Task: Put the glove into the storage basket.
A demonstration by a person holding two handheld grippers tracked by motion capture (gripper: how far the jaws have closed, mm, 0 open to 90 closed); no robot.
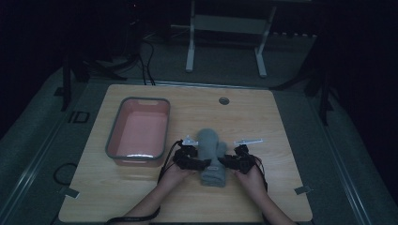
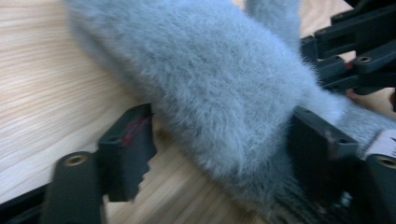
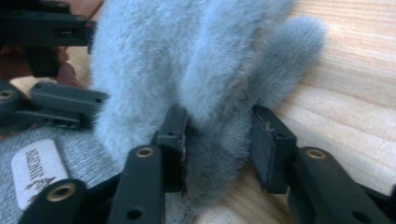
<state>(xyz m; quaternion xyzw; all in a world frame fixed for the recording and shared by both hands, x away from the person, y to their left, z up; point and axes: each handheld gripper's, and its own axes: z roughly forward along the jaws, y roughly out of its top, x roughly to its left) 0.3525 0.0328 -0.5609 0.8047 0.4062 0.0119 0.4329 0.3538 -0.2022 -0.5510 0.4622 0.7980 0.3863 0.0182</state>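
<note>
A fluffy grey mitten [image 1: 210,157] lies flat on the wooden table [image 1: 281,140], just below the centre of the high view, its knit cuff toward the bottom edge and its thumb sticking out to the right. A pink basin [image 1: 139,131] with a grey rim stands left of it, apart from the mitten.

The left gripper [image 1: 191,161] comes at the mitten from the left. In the left gripper view its jaws are spread, one on the bare wood and the other against the far side of the fur [image 2: 219,88], so they straddle the edge without squeezing it yet.

The right gripper [image 1: 231,161] comes from the right. In the right gripper view its jaws sit on either side of the thumb's base [image 3: 219,140], pinching the fur between them, though how firmly is hard to tell.

This looks like the grasping step. Next, the left jaws need to close on the edge; then both hands should lift together and carry the mitten left, likely to the basin.
</note>
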